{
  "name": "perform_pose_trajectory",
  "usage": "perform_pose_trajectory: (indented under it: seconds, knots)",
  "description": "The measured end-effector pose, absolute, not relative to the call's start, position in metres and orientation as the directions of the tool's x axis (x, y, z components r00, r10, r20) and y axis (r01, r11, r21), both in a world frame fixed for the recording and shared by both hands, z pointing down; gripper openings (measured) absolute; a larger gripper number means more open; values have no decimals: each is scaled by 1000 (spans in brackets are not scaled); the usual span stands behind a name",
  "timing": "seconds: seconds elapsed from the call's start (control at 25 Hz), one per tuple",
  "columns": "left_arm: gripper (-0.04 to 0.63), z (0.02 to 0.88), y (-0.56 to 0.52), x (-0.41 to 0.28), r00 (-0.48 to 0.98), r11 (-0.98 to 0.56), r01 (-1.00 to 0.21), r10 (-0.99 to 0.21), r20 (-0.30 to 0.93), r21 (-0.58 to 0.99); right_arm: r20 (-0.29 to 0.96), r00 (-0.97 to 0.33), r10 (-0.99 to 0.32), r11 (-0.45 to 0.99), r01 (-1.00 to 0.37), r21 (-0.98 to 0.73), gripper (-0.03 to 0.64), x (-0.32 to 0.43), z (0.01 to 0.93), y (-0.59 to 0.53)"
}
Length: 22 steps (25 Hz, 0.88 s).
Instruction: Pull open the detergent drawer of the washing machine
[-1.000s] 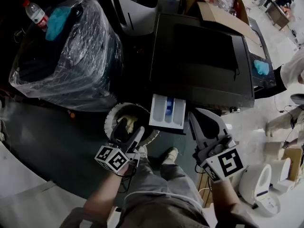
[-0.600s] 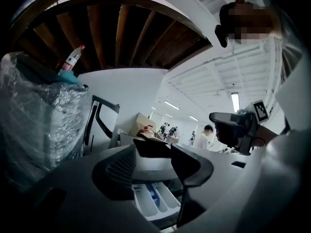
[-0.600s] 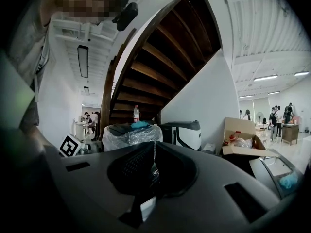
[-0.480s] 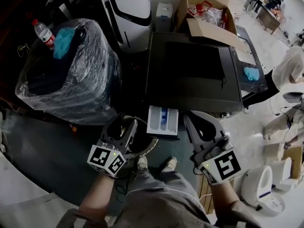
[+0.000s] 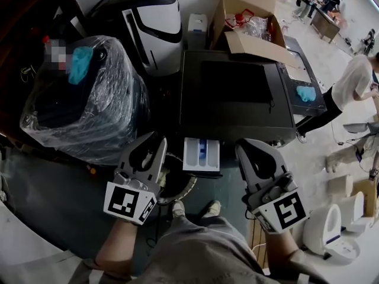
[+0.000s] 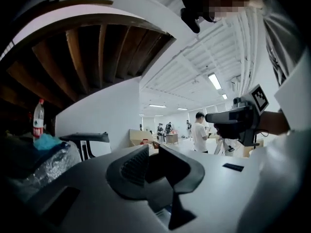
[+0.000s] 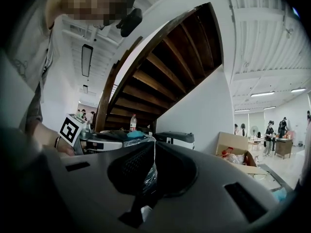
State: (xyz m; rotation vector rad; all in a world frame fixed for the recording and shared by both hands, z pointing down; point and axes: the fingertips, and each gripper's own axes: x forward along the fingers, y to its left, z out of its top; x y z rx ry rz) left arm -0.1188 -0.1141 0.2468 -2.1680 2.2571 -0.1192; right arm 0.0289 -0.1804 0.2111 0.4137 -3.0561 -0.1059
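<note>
The dark washing machine (image 5: 237, 93) fills the middle of the head view. Its white detergent drawer (image 5: 201, 154), with a blue insert, stands pulled out at the front. My left gripper (image 5: 159, 138) hovers just left of the drawer, apart from it. Its jaws are closing to a narrow gap with nothing between them (image 6: 153, 148). My right gripper (image 5: 244, 144) hangs just right of the drawer, shut and empty, its tips meeting in the right gripper view (image 7: 154, 144). Both grippers point level.
A plastic-wrapped black bin (image 5: 83, 99) with a blue cloth on top stands at the left. Behind are a white-and-black appliance (image 5: 151, 22) and an open cardboard box (image 5: 249, 16). The machine's round door (image 5: 177, 182) hangs open below the drawer. A person (image 5: 355, 81) stands at the right.
Both grippers have risen from below the drawer to beside it. The left gripper's jaws went from wide open to nearly together, and it rolled. The drawer stayed pulled out.
</note>
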Motion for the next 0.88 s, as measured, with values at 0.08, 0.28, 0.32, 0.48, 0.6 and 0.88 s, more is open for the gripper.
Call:
perform_pose_trajectory:
  seconds: [0.08, 0.28, 0.32, 0.48, 0.6, 0.88]
  knots:
    - [71, 233, -111, -117, -46, 42, -994, -998, 37, -100, 38, -963, -266, 961, -262, 91, 34, 32, 205, -176]
    - [32, 215, -105, -106, -43, 33, -986, -997, 56, -165, -6, -962, -272, 959, -272, 79, 34, 32, 183, -164]
    - [26, 212, -104, -104, -43, 32, -983, -997, 59, -179, -9, -962, -273, 959, -273, 80, 34, 33, 180, -162]
    - [17, 201, -98, -96, -30, 18, -980, -998, 58, -196, -19, -958, -286, 954, -286, 91, 34, 41, 168, -157]
    - [15, 198, -97, -90, -20, 8, -982, -998, 60, -189, -24, -956, -293, 950, -294, 110, 34, 46, 164, -156]
    - [15, 198, -98, -81, -4, -8, -979, -998, 57, -204, -12, -950, -312, 943, -311, 115, 34, 50, 171, -159]
